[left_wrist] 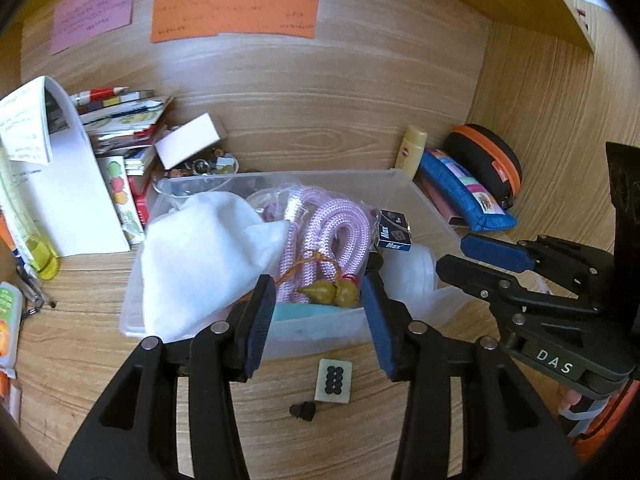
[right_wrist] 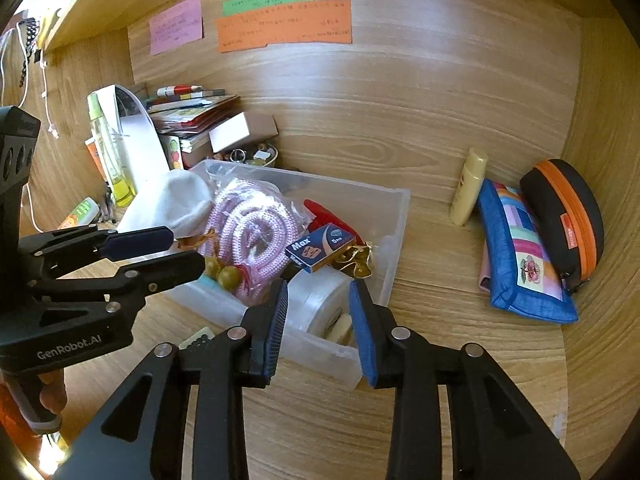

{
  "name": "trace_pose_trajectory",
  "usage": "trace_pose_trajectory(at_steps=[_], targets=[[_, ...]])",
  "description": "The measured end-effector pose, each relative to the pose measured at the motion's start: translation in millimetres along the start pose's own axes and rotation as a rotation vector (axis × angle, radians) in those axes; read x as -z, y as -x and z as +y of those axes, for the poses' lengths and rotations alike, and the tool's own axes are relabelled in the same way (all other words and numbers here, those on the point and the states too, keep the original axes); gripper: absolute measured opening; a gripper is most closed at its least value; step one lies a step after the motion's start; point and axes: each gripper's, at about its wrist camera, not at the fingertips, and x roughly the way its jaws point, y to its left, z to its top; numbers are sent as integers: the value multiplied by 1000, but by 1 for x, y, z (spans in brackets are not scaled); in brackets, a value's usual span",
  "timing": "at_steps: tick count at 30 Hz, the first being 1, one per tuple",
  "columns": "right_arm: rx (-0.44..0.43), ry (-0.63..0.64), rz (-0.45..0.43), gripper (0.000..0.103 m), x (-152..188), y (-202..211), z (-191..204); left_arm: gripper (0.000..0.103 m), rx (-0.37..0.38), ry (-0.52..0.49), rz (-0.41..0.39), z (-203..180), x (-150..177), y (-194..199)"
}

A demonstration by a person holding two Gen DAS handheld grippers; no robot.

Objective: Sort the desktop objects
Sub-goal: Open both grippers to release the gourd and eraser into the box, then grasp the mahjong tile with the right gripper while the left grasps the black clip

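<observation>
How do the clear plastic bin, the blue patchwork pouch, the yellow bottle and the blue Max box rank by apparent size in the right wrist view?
1. clear plastic bin
2. blue patchwork pouch
3. yellow bottle and blue Max box: too alike to rank

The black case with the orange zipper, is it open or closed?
Closed. The black case lies with both halves together and its orange zipper line unbroken in both views; nothing of its inside shows.

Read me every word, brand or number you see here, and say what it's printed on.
"Max": blue box in the clear bin.
"5m": same box.
"DAS": right gripper.
"GenRobot.AI": left gripper.
Coloured wall notes: handwriting too blurred.
Orange-zip case tag: unreadable.
</observation>
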Motion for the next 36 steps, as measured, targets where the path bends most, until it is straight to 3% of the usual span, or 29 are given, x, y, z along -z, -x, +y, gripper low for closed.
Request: trace_pose_trajectory(at_steps=[4, 6, 12, 22, 36], targets=[[3, 10, -12, 41, 1, 7, 7, 54, -14, 18, -27, 7, 3, 13], [2, 18, -16, 44, 1, 11, 12, 64, -29, 31, -42, 11, 5, 20], [-9, 21, -14, 58, 6, 14, 27, 73, -95, 47, -63, 29, 16, 35], [-39, 6, 40, 59, 28, 3, 47, 78, -171, 75, -29, 63, 49, 42], [-78, 93, 206, 59, 47, -48, 77, 78, -161, 75, 24, 74, 76, 36]])
